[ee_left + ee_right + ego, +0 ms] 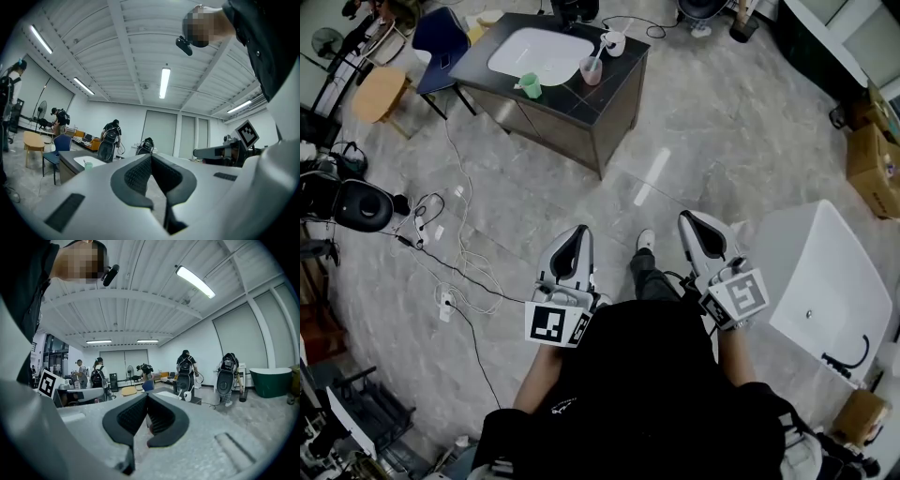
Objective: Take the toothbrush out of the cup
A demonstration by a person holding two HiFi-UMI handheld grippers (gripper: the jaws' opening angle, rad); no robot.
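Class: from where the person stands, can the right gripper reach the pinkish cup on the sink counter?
Probably not yet. The right gripper, jaws shut, is by the person's body, and the pinkish cup sits on the sink counter across open floor. Nothing blocks the way.

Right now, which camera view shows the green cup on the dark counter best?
The head view: the green cup stands in full sight on the counter, beside the white basin. The left gripper view shows the cup only small and far. In the right gripper view I cannot find it.
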